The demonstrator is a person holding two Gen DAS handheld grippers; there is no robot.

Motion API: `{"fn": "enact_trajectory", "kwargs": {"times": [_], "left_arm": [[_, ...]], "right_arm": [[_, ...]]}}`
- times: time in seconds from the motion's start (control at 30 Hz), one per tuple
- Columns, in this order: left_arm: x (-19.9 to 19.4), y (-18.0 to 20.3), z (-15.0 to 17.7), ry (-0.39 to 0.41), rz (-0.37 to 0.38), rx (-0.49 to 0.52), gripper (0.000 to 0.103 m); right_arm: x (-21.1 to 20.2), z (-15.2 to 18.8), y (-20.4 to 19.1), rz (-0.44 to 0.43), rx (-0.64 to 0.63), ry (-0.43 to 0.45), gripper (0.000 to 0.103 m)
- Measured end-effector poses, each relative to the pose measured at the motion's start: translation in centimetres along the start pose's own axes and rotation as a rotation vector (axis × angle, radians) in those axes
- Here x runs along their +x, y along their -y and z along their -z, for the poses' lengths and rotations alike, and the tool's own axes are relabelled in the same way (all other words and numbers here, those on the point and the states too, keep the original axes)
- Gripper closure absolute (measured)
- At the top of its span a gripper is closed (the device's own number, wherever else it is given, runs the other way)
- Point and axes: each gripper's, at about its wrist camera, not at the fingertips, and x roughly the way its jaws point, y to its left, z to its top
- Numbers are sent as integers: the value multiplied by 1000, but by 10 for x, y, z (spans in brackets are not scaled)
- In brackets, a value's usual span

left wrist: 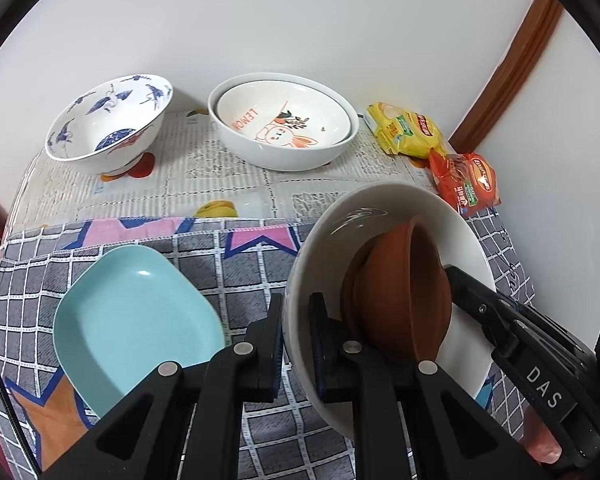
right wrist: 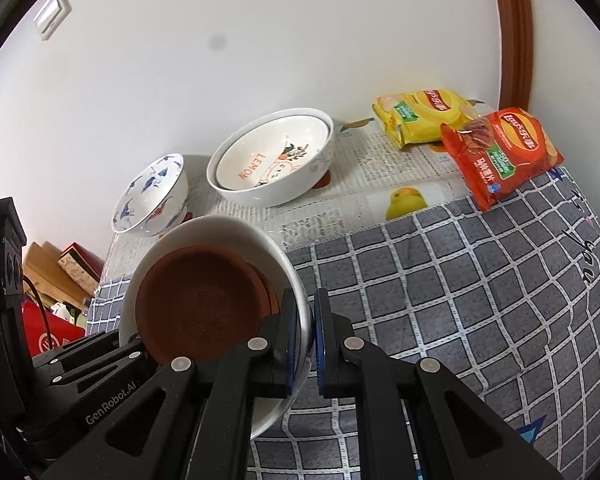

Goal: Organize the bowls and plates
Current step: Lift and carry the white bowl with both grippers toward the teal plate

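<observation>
Left gripper (left wrist: 296, 344): we have it clenched on the near rim of the white bowl (left wrist: 380, 208), one pad outside the wall, one inside. Right gripper (right wrist: 309, 344): likewise clamped on the opposite rim of that same bowl, so we carry it two-handed, clear of the cloth and tipped. Contents of the white bowl: brown clay dishes (right wrist: 204, 304), nested, leaning against the inner wall; we cannot count them for certain. Beside the load, on the grey checked cloth (right wrist: 460, 280): one pale blue plate (left wrist: 132, 312), lying flat, near the left gripper. Further out, on the newspaper-print covering (left wrist: 188, 168) by the wall: a blue-and-white patterned bowl (left wrist: 108, 120), tilted, and a cartoon "LEMON" bowl (left wrist: 284, 120) sitting inside a larger white bowl (left wrist: 284, 152). To the right of these: a yellow crisp packet (right wrist: 424, 116) and a red crisp packet (right wrist: 500, 152), touching. Step in hand, as we judge it: transporting the loaded white bowl toward the other stacked crockery. Next move, as we judge it: keep both grips matched, level the bowl so the clay dishes do not slide out, then lower it onto a free patch or into the stack before either gripper lets go.
</observation>
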Motion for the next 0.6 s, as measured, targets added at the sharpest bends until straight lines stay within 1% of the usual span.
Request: {"fn": "enact_trajectory", "kwargs": {"times": [0.3, 0.6], "left_arm": [[-4, -23, 3, 4, -10, -31, 91], [-12, -53, 5, 10, -25, -72, 91]], "right_arm": [[9, 4, -19, -16, -22, -11, 94], [20, 7, -48, -39, -60, -25, 94]]}}
